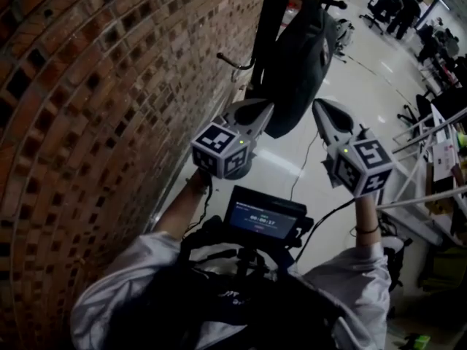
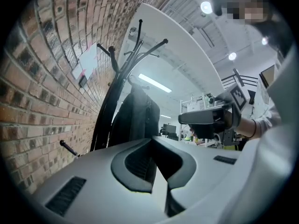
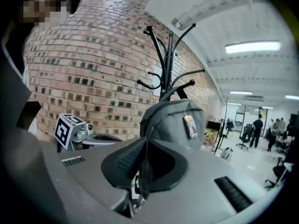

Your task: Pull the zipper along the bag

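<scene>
A dark grey backpack (image 1: 300, 60) hangs on a black coat stand (image 1: 267, 20) beside the brick wall. In the head view my left gripper (image 1: 267, 109) points at the bag's lower left edge, close to it, and I cannot tell whether it touches. My right gripper (image 1: 318, 106) hovers just right of the bag, apart from it. The jaws of both are shut with nothing between them. The left gripper view has the bag (image 2: 136, 120) straight ahead past the left gripper (image 2: 153, 164). In the right gripper view the bag (image 3: 174, 121), with a small tag on its front, hangs beyond the right gripper (image 3: 142, 166).
The brick wall (image 1: 95, 93) runs along the left. Metal shelving (image 1: 430, 159) stands at the right. Office chairs and people (image 1: 400, 9) are far down the glossy floor. A small screen (image 1: 264, 217) is mounted at my chest.
</scene>
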Action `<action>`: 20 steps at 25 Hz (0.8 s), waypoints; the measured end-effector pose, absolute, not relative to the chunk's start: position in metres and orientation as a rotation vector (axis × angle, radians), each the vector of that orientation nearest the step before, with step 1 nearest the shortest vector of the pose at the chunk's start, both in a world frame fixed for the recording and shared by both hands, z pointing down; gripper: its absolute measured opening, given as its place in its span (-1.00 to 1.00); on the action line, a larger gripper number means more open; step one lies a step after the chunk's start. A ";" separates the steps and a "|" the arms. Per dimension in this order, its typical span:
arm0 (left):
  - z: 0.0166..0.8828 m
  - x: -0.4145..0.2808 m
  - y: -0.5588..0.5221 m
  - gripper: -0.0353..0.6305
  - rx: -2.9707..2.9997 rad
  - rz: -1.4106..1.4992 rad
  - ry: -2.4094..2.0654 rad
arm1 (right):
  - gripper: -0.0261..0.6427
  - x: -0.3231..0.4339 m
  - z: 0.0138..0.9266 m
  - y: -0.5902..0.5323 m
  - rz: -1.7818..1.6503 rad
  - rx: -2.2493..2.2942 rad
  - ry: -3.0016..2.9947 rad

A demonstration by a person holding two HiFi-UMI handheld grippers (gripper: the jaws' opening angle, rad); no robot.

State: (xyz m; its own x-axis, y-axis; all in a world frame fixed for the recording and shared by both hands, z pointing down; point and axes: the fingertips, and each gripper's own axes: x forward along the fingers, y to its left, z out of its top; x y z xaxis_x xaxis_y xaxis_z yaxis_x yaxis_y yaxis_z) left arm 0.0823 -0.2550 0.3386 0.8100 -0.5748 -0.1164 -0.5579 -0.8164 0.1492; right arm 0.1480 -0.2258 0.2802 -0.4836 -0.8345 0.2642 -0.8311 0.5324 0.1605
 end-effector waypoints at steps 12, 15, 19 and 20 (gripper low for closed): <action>0.378 0.035 -0.190 -0.87 2.681 -0.225 -1.197 | -0.93 0.163 0.349 -0.153 0.354 1.519 -2.657; 0.383 0.029 -0.165 -0.87 2.613 -0.243 -1.301 | -0.93 0.170 0.363 -0.132 0.391 1.484 -2.676; 0.388 0.029 -0.129 -0.87 2.548 -0.261 -1.395 | -0.93 0.178 0.374 -0.102 0.350 1.435 -2.691; 0.388 0.028 -0.122 -0.87 2.534 -0.268 -1.420 | -0.93 0.178 0.373 -0.096 0.333 1.427 -2.697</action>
State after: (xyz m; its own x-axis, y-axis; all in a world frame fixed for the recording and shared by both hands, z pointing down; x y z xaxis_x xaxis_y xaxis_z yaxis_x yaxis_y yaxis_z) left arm 0.0284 -0.1222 0.3880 0.5153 -0.8556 -0.0490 -0.8147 -0.5069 0.2817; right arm 0.1779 -0.0960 0.3731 -0.5658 -0.8080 0.1643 -0.8237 0.5448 -0.1571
